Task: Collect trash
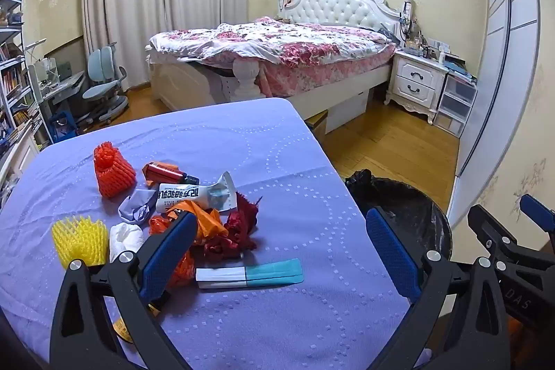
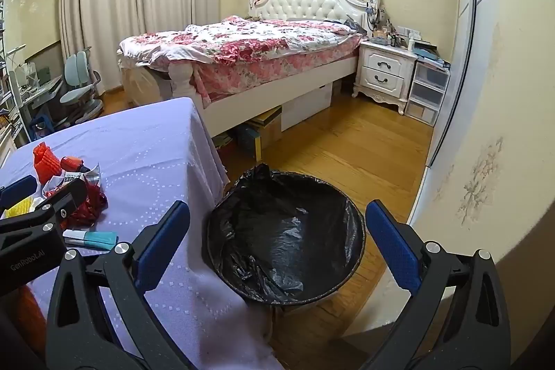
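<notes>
A pile of trash lies on the purple tablecloth (image 1: 277, 155): an orange foam net (image 1: 112, 170), a yellow foam net (image 1: 81, 240), a white wrapper with black print (image 1: 187, 195), red crumpled foil (image 1: 239, 231), white tissue (image 1: 125, 238) and a white-and-teal packet (image 1: 248, 274). My left gripper (image 1: 281, 238) is open and empty, just above the packet. My right gripper (image 2: 277, 231) is open and empty above the bin with a black liner (image 2: 288, 238), which stands on the floor right of the table. The right gripper also shows at the left wrist view's right edge (image 1: 513, 231).
A bed (image 1: 277, 51) with a floral cover stands behind the table, a white nightstand (image 1: 416, 78) to its right. A desk chair (image 1: 104, 82) and bookshelves (image 1: 14, 75) are at far left. A wall (image 2: 485, 162) is close on the right of the bin.
</notes>
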